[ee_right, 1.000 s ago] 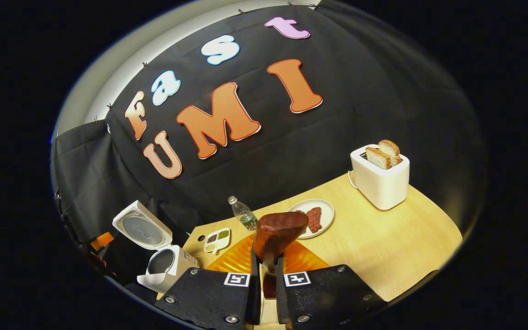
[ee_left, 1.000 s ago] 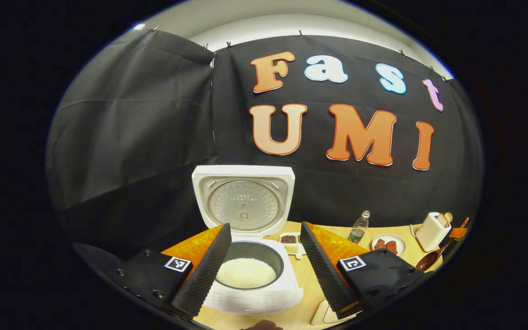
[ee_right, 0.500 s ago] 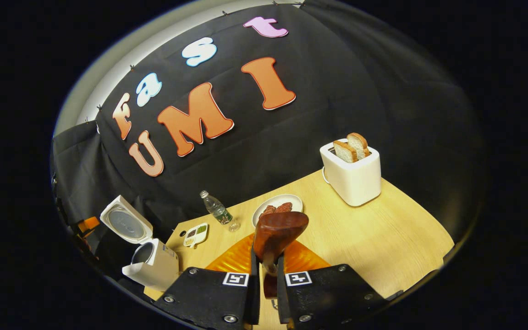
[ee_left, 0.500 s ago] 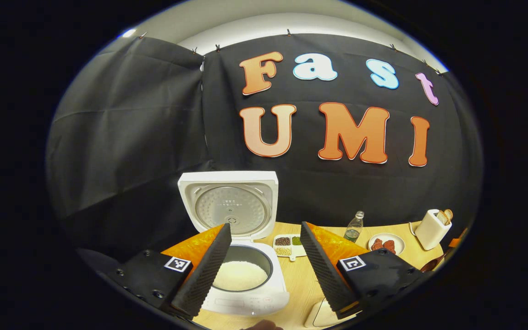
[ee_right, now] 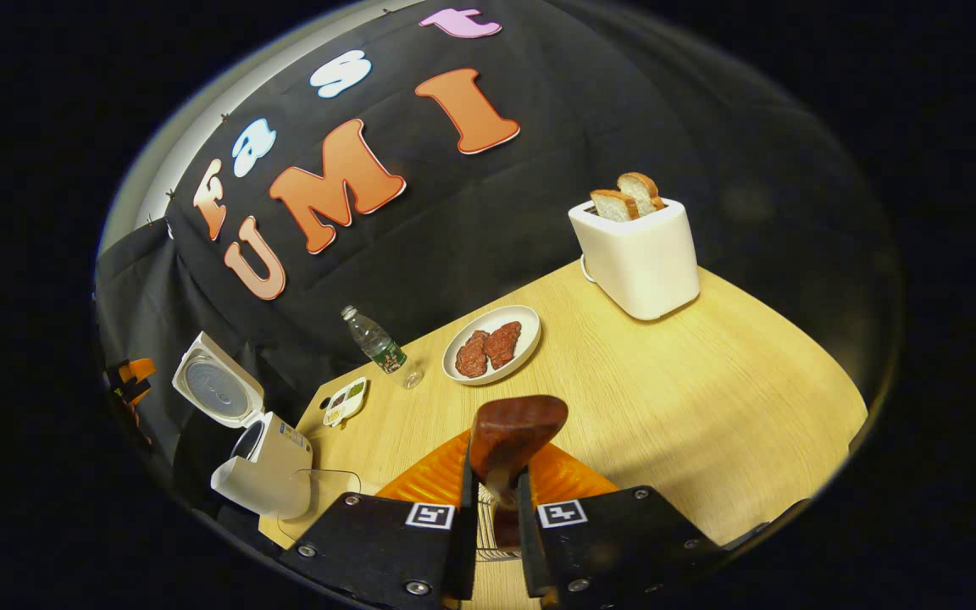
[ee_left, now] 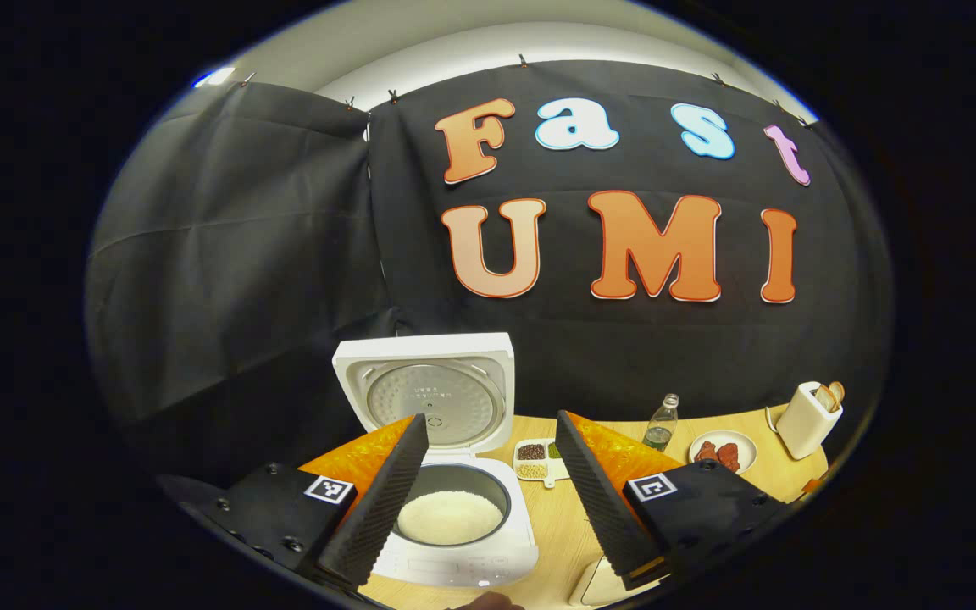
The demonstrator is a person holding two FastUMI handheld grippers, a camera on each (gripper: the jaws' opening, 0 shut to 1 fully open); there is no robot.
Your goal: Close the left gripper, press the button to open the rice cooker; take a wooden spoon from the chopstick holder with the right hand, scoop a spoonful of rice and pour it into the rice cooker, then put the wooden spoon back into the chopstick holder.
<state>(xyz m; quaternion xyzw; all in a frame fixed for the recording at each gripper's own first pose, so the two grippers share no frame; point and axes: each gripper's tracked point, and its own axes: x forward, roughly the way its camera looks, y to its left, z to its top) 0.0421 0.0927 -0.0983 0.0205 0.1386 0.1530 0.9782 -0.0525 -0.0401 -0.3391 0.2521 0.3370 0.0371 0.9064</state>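
Table (ee_right: 708, 381) bears toaster (ee_right: 636, 254); right gripper (ee_right: 492, 517) clamps wooden spoon (ee_right: 509, 432); left gripper (ee_left: 492, 491) wide.

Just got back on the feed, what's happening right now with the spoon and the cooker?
The right claw is shut on the wooden spoon, bowl end up, over the table. Something wire-like shows just beneath it, too little to name. The rice cooker stands with its lid up and white rice in the pot. The left claw is open and hovers in front of the cooker, holding nothing. Whether the spoon carries rice cannot be told.
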